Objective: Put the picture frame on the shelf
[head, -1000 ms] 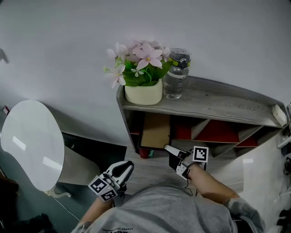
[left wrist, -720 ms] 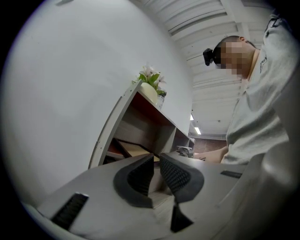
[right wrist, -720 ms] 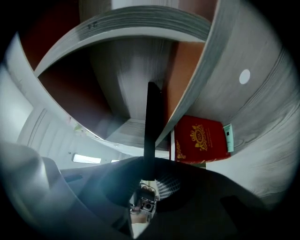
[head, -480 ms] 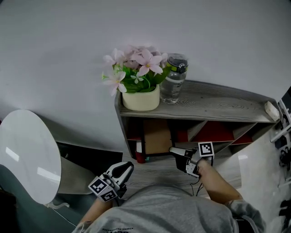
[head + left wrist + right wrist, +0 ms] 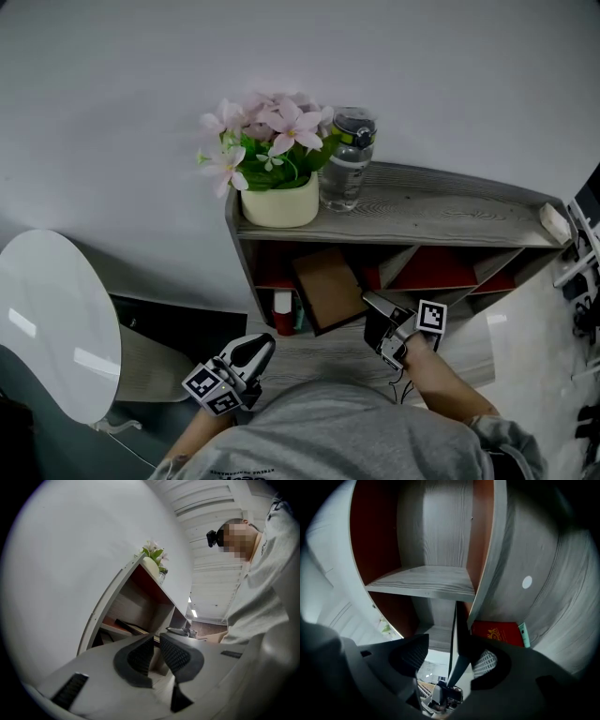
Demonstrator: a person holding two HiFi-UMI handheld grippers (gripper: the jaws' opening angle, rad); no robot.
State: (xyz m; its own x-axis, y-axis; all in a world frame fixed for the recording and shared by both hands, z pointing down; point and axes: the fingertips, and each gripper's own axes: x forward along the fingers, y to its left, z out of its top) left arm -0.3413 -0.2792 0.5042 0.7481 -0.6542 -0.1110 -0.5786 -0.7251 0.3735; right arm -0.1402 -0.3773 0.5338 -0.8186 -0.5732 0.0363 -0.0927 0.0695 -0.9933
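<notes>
One grey shelf [image 5: 441, 211] against the wall; one white round table [image 5: 52, 319] to its left; one brown frame [image 5: 328, 289] stands tilted in the lower compartment below the pot; one flower pot [image 5: 279, 202] and one bottle [image 5: 343, 164] side by side on top; two grippers: the right gripper [image 5: 373, 309] has its jaws opening with the frame's edge between them; the left gripper [image 5: 255, 345] hangs low, jaws all but together on nothing.
</notes>
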